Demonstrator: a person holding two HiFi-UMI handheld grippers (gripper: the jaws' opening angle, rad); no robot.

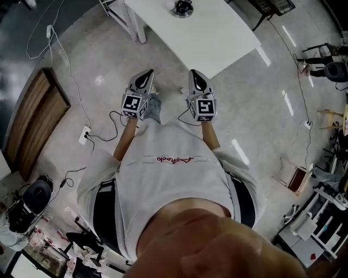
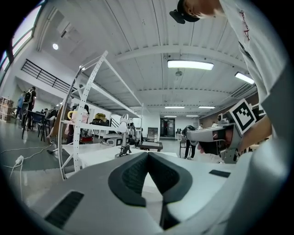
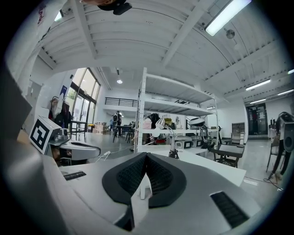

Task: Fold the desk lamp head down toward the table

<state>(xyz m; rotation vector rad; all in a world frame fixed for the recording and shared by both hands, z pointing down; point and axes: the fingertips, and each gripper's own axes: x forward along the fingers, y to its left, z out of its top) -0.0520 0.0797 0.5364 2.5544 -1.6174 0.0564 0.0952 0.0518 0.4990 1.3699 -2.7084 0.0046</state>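
Note:
The desk lamp [image 1: 182,7] stands on a white table [image 1: 212,38] at the top of the head view, with only its dark base plainly seen there. In the left gripper view the lamp [image 2: 124,140] stands upright on the tabletop, some way off. The right gripper view shows the lamp [image 3: 172,140] with its pale head raised to the left. My left gripper [image 1: 147,73] and right gripper [image 1: 194,73] are held side by side over the floor, short of the table's near corner. Both point at the table, jaws together, nothing between them.
A white shelf rack [image 3: 143,114] stands behind the table. Cables and a power strip [image 1: 85,134] lie on the floor at the left, beside a wooden board [image 1: 33,122]. A white table leg [image 1: 137,24] is ahead on the left. People stand far off.

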